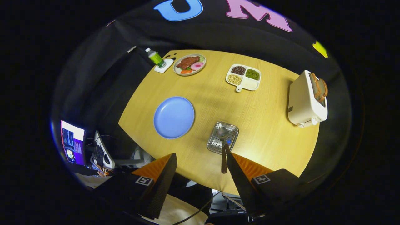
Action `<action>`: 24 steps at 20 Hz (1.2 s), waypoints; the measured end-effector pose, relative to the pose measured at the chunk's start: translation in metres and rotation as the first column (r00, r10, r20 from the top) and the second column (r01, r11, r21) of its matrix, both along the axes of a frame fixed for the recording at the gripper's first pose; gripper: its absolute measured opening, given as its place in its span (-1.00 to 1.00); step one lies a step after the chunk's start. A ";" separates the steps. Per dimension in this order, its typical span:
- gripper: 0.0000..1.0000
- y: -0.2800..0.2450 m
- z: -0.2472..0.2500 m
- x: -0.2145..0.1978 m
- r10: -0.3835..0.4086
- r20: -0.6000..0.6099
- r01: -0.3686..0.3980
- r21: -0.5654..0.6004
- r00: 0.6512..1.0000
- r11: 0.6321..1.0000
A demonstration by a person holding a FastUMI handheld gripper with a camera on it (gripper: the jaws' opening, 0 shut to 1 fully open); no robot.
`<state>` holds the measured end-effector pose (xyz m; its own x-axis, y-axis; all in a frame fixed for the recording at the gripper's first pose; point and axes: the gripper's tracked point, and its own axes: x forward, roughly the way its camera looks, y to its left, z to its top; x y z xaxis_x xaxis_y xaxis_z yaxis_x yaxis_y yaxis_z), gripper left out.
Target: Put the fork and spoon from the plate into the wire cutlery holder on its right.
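Black cloth walls close round a pale wooden table (268,125), seen from high above. Near the table's front edge sits the wire cutlery holder (222,137), a square metal basket. A spoon (223,150) stands in it, bowl down inside the basket and dark handle rising toward the camera, its long axis running from the holder straight back at the fingers. Left of the holder lies the blue plate (174,117), bare. The gripper (200,162) hangs above the table's near edge, tilted downward, fingers spread wide and holding nothing; the spoon handle lies just beside the right finger's inner edge, and I cannot tell if they touch. Well beyond the holder sit a divided tray of beans (244,78), a plate of food (189,64) and a green bottle (156,57); a white toaster (307,100) stands to the holder's right.
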<state>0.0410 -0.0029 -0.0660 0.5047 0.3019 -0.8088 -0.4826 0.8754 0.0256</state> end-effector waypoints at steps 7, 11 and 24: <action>0.99 0.024 0.024 -0.004 -0.087 0.214 0.066 0.104 0.973 0.992; 0.99 0.045 0.057 -0.020 -0.120 0.341 0.061 0.179 0.932 0.982; 0.98 0.042 0.214 -0.059 -0.314 0.766 -0.004 0.382 0.561 0.924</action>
